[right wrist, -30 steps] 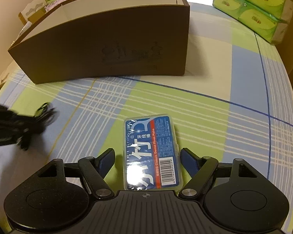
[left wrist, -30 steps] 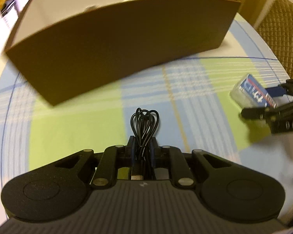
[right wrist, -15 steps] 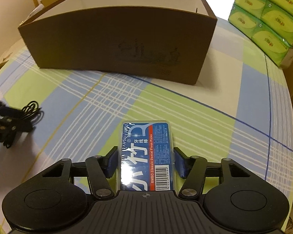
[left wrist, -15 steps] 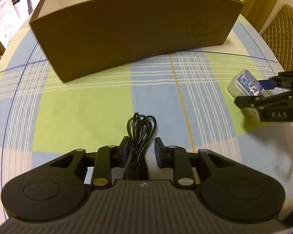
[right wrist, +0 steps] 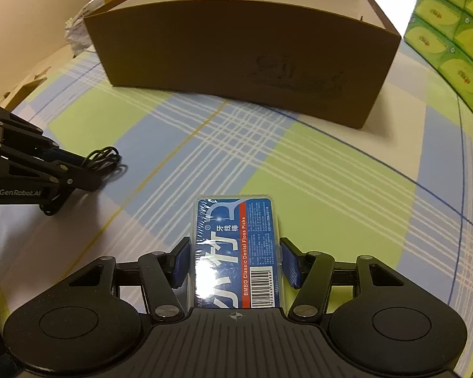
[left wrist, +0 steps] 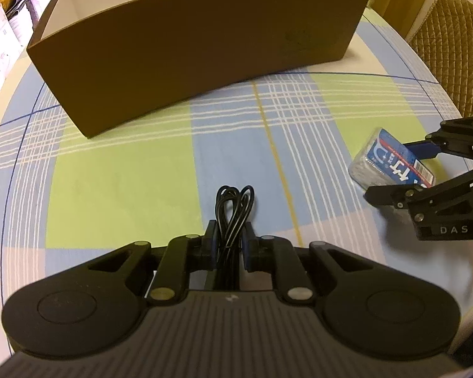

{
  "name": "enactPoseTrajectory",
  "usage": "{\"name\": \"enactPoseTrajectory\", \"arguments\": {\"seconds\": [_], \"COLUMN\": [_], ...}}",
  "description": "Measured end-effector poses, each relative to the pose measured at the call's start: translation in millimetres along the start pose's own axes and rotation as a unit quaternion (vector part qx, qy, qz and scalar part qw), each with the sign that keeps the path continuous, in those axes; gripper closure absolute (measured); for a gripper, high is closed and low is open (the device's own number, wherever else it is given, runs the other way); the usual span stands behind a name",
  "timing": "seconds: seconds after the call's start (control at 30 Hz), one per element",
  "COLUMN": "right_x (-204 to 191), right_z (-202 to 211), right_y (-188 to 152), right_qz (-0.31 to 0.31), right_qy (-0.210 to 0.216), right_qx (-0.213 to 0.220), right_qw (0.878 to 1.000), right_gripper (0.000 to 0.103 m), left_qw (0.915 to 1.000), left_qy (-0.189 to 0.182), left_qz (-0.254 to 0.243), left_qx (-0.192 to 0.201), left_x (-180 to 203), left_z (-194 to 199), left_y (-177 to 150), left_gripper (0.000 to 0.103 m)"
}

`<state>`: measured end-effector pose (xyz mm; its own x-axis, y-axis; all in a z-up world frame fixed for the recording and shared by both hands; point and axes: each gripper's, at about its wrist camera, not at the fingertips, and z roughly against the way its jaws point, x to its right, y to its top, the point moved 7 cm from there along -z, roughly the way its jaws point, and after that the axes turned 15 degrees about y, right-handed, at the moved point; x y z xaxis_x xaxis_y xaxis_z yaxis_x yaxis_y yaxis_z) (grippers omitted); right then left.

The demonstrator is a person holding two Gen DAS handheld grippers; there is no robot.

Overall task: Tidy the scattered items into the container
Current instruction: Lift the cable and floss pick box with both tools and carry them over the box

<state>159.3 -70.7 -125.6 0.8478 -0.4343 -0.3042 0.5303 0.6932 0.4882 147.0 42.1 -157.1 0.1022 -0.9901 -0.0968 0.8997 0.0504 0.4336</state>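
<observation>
A coiled black cable (left wrist: pixel 235 208) is pinched between the fingers of my left gripper (left wrist: pixel 230 241), which is shut on it low over the plaid tablecloth. My right gripper (right wrist: pixel 236 261) is shut on a blue box of dental floss picks (right wrist: pixel 236 239), held flat. The right wrist view shows the left gripper (right wrist: pixel 91 171) and the cable (right wrist: pixel 108 159) at the left. In the left wrist view the right gripper (left wrist: pixel 397 171) holds the floss box (left wrist: pixel 391 162) tilted at the right. The open brown cardboard box (left wrist: pixel 198 41) (right wrist: pixel 242 50) stands beyond both; its inside is hidden.
Green tissue packs (right wrist: pixel 451 28) are stacked behind the box on the right. A woven chair back (left wrist: pixel 451 31) stands past the round table's right edge. Papers and packets (right wrist: pixel 78 28) lie off the table's left side. Bare tablecloth (left wrist: pixel 126 173) lies between grippers and box.
My left gripper's fingers spread around the cable half a second ago and have shut on it again. My right gripper shut on the floss box and moved toward the cardboard box.
</observation>
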Motion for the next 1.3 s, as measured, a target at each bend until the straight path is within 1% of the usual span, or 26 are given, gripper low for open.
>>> {"name": "enactPoseTrajectory", "arguments": {"seconds": [0.17,0.33,0.5,0.67,0.83,0.97,1.17,1.3], "right_x": [-8,-19,-28,-30,-27,-21,-13,2], "right_z": [0,3,13,33,57,75,89,94], "right_y": [-2,0,12,31,62,93,130,154], "right_qz": [-0.002,0.006,0.010,0.013,0.027,0.036,0.055,0.058], "right_qy": [0.023,0.041,0.060,0.074,0.084,0.084,0.075,0.063], "right_qx": [-0.005,-0.003,0.017,0.044,0.075,0.107,0.134,0.150], "right_qw": [1.000,0.999,0.998,0.996,0.993,0.990,0.987,0.985], "right_gripper": [0.043,0.043,0.043,0.043,0.043,0.043,0.043,0.043], "left_qw": [0.9999,0.9993,0.9981,0.9955,0.9922,0.9889,0.9856,0.9839], "left_qy": [-0.011,-0.021,-0.033,-0.049,-0.060,-0.067,-0.060,-0.047], "left_qz": [0.011,0.027,0.044,0.063,0.074,0.076,0.075,0.072], "left_qx": [0.002,0.012,0.029,0.052,0.080,0.108,0.139,0.157], "left_x": [-3,-11,-19,-30,-40,-50,-66,-80], "left_z": [8,24,45,69,89,102,110,107], "left_y": [-4,-4,1,11,33,58,91,118], "left_gripper": [0.092,0.092,0.092,0.092,0.092,0.092,0.092,0.092]}}
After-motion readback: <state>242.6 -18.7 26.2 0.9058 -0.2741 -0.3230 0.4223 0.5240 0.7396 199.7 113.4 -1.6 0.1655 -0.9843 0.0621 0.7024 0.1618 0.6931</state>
